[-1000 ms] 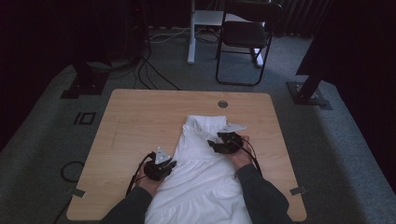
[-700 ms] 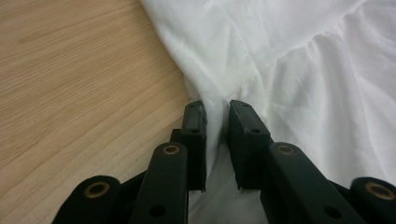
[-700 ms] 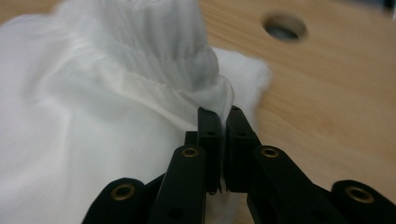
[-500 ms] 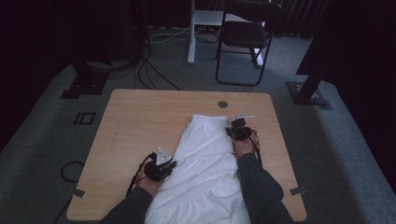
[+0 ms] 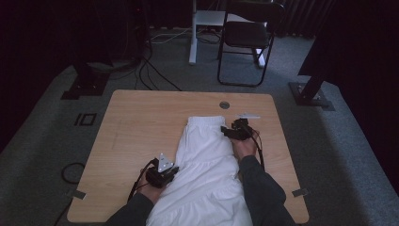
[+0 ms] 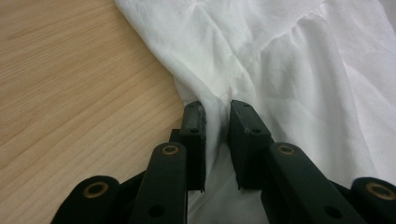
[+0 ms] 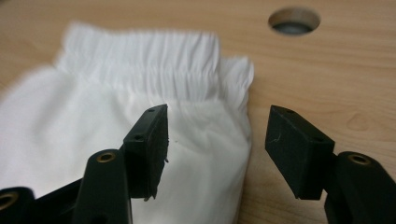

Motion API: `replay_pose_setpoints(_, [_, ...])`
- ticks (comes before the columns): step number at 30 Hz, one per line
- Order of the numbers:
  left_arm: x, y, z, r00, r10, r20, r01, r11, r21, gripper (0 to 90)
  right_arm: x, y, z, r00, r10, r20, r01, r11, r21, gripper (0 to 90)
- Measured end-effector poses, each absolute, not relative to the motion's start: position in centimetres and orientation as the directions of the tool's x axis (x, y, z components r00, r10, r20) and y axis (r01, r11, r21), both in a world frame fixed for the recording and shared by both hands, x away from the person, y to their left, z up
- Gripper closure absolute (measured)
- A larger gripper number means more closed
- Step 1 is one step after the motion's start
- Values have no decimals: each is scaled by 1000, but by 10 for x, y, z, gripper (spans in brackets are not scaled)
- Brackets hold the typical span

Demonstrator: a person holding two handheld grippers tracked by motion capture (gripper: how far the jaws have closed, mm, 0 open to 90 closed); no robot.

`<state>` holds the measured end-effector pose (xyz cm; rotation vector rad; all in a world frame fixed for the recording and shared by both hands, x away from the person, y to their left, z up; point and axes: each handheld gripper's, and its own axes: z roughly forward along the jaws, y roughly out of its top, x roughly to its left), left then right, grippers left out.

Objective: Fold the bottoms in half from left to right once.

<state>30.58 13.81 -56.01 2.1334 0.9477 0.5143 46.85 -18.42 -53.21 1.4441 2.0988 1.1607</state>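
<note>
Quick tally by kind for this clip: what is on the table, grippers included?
White garment: 1
Handheld grippers: 2, left gripper pinching the cloth, right gripper open at the waistband corner
Total: 3

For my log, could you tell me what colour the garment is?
Plain white garment, clearest in the left gripper view.

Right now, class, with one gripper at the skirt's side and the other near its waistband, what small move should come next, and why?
Probably ease the right gripper forward and close it on the waistband corner. Its jaws stand open, straddling the skirt's right edge just short of the gathered band, while the left gripper already pinches a fold of cloth at the other side, so a second hold seems wanted.
</note>
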Motion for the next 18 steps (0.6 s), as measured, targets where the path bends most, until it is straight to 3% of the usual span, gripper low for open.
replay_pose_setpoints(3, [305,139,-559,648,761,42,480,-450,753,754,475,-176,-543,-396,915,79,654,221,723,415])
replay_pose_setpoints(6, [315,143,-552,625,779,49,504,-451,736,580,477,-177,-552,-386,916,112,674,197,712,424])
replay_pose_setpoints(10, [335,149,-521,583,812,31,471,-369,801,504,474,-175,-554,-403,914,53,642,241,728,453])
replay_pose_setpoints(14, [374,138,-495,566,824,17,447,-324,833,432,474,-172,-554,-398,917,29,642,256,722,457])
replay_pose_setpoints(18, [421,113,-501,540,842,-3,499,-317,806,405,473,-172,-554,-396,918,29,640,253,725,459])
